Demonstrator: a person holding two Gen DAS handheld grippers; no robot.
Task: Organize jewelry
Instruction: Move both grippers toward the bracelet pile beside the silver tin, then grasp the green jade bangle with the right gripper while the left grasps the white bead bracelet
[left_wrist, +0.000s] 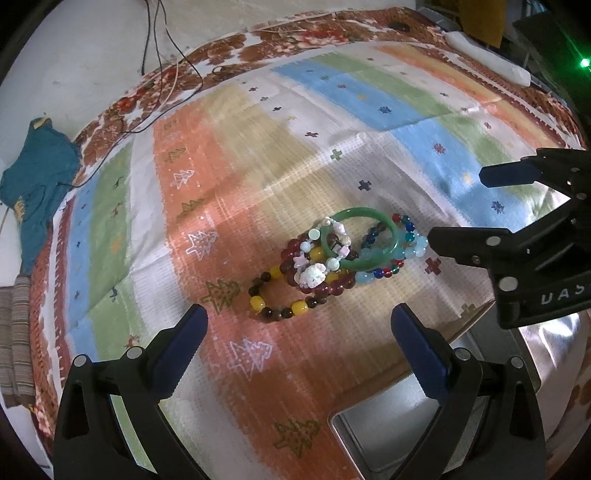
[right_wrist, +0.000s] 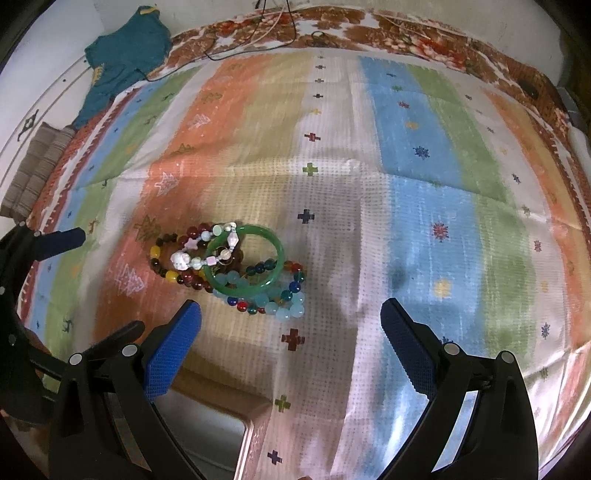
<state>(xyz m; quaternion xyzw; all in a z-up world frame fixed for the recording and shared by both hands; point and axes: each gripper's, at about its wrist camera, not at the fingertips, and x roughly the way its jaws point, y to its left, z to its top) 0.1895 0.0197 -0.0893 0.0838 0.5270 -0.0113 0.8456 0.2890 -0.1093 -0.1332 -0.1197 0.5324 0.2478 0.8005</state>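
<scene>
**Left wrist view: jewelry heaped, nothing sorted yet**

Left wrist and right wrist views agree that the work has hardly begun. All the jewelry lies in one tangled heap on the striped cloth (left_wrist: 229, 155) that covers the surface. A green bangle (left_wrist: 359, 238) rests on top, leaning across a dark red bead bracelet (left_wrist: 325, 286), a yellow-and-brown bead bracelet (left_wrist: 280, 304), a pale charm bracelet (left_wrist: 314, 275) and a pale blue bead bracelet (left_wrist: 391, 264) mixed with multicoloured beads. The pieces overlap and touch one another; none has been drawn apart.

A metal tin (left_wrist: 384, 428) sits open at the near edge of the cloth, just in front of the heap. What shows of its inside looks bare, though much of it is hidden behind the fingers, so no piece can be said to be stored yet.

The left hand-held gripper (left_wrist: 299, 347) has its fingers spread wide and holds nothing, poised near the heap on the yellow-bracelet side. The right hand-held gripper (right_wrist: 291, 339) is likewise spread and empty, near the pale blue beads.

Judged from this, everything is left: each bracelet must be separated, probably starting with the bangle on top, and moved into the tin.
</scene>
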